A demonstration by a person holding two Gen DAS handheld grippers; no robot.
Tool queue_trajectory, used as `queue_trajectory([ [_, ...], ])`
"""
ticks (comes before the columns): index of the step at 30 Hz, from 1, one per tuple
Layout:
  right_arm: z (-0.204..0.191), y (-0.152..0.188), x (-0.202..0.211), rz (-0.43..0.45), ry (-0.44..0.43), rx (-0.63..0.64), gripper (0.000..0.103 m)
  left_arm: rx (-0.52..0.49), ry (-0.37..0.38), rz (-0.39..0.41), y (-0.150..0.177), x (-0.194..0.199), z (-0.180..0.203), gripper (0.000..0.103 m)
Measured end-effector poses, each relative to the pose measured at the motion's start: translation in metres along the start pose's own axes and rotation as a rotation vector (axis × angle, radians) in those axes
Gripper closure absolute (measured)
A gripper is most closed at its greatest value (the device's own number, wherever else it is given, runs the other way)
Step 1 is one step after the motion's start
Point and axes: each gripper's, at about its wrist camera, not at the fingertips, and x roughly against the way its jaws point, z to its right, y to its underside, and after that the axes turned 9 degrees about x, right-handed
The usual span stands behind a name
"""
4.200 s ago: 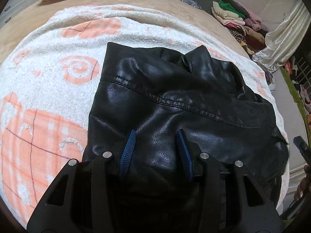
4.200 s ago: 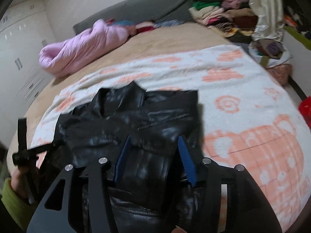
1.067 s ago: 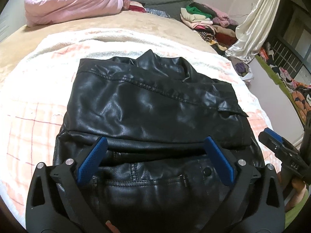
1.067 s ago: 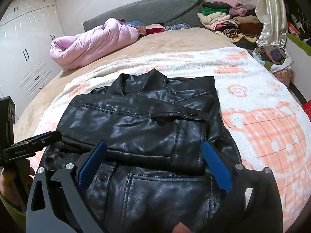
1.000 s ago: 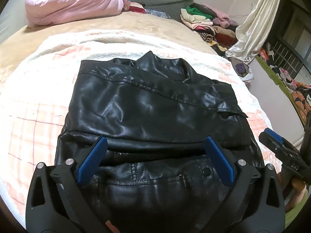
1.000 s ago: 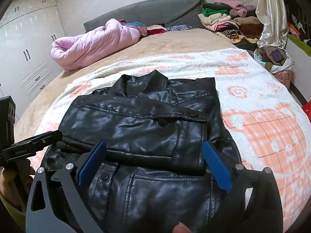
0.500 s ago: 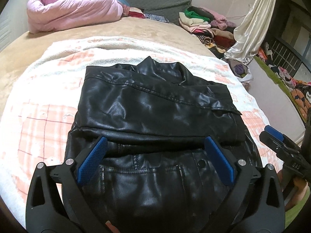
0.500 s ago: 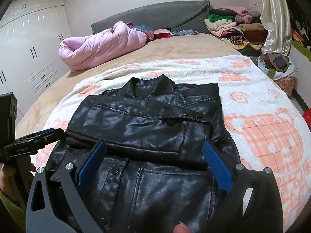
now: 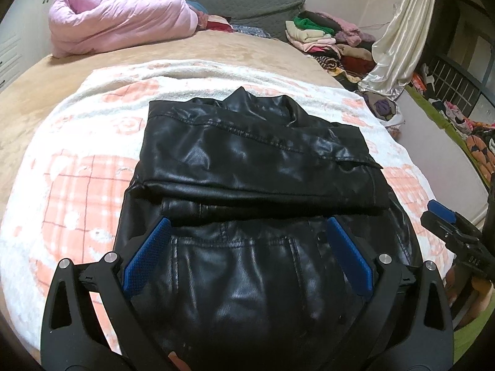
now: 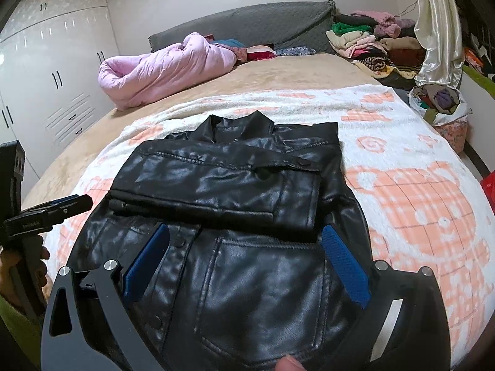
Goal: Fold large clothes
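Observation:
A black leather jacket (image 9: 247,167) lies on a white and orange blanket (image 9: 71,185) on the bed, collar at the far end, with its sleeves folded across the chest. It also shows in the right wrist view (image 10: 229,185). My left gripper (image 9: 247,247) is open and empty above the jacket's near hem; it appears at the left edge of the right wrist view (image 10: 62,204). My right gripper (image 10: 244,253) is open and empty above the near hem too; it shows at the right edge of the left wrist view (image 9: 445,216).
A rolled pink duvet (image 9: 123,21) and a grey headboard (image 10: 247,27) lie at the far end of the bed. Piled clothes (image 9: 321,40) and a cream curtain (image 9: 399,40) stand at the far right. A bag of clothes (image 10: 442,105) sits by the bed. White wardrobes (image 10: 52,71) line the left.
Both grippers, narrow and low over the jacket 4 s ago, opened wide and have drawn back toward the near hem and risen. The jacket lies still over the last second.

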Motion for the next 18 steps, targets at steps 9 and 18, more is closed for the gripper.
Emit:
queue_trajectory([
  [9,0.012,0.020,0.007,-0.028,-0.002,-0.014,0.005,0.001,-0.019,-0.016,0.015,0.004,-0.006,0.010],
  [18,0.025,0.052,0.017,-0.078,-0.045,-0.052,0.005,0.000,-0.057,-0.030,0.035,0.010,-0.018,0.010],
])
